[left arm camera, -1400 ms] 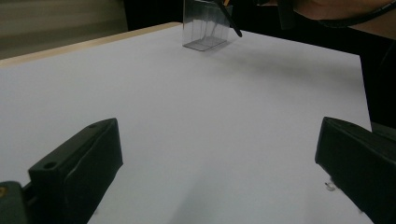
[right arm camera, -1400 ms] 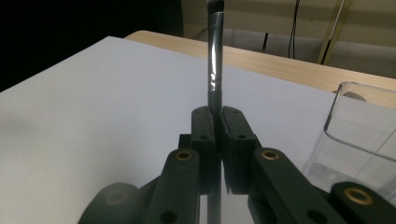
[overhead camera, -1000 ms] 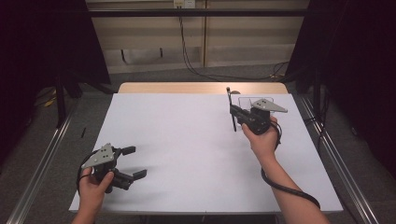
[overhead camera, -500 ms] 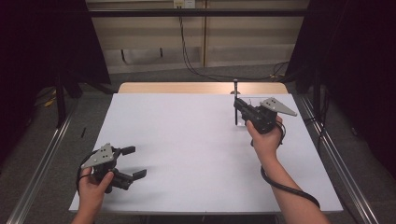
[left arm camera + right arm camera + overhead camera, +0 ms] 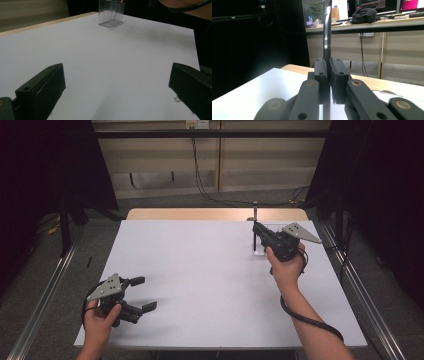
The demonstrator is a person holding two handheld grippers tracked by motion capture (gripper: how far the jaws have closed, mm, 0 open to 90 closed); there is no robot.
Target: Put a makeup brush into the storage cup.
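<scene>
My right gripper [image 5: 257, 231] is at the far right of the white table [image 5: 200, 270], shut on a thin black rod [image 5: 255, 215] that stands upright. In the right gripper view the rod [image 5: 327, 30] rises straight up from between the pressed jaws of the right gripper [image 5: 328, 63]. My left gripper [image 5: 144, 293] rests at the near left, open, with nothing between its jaws. The left gripper view looks past its spread jaws [image 5: 117, 82] across the bare table to a clear plastic holder [image 5: 111, 15] at the far side.
A wooden strip [image 5: 215, 214] runs along the table's far edge. Metal rails [image 5: 360, 290] flank both sides of the table. Cables [image 5: 200, 175] hang on the back wall. The right forearm [image 5: 310, 325] reaches in from the bottom with its cable looped beneath it.
My right gripper has shifted slightly right and farther away with the rod, which now stands more upright. The left gripper has not moved.
</scene>
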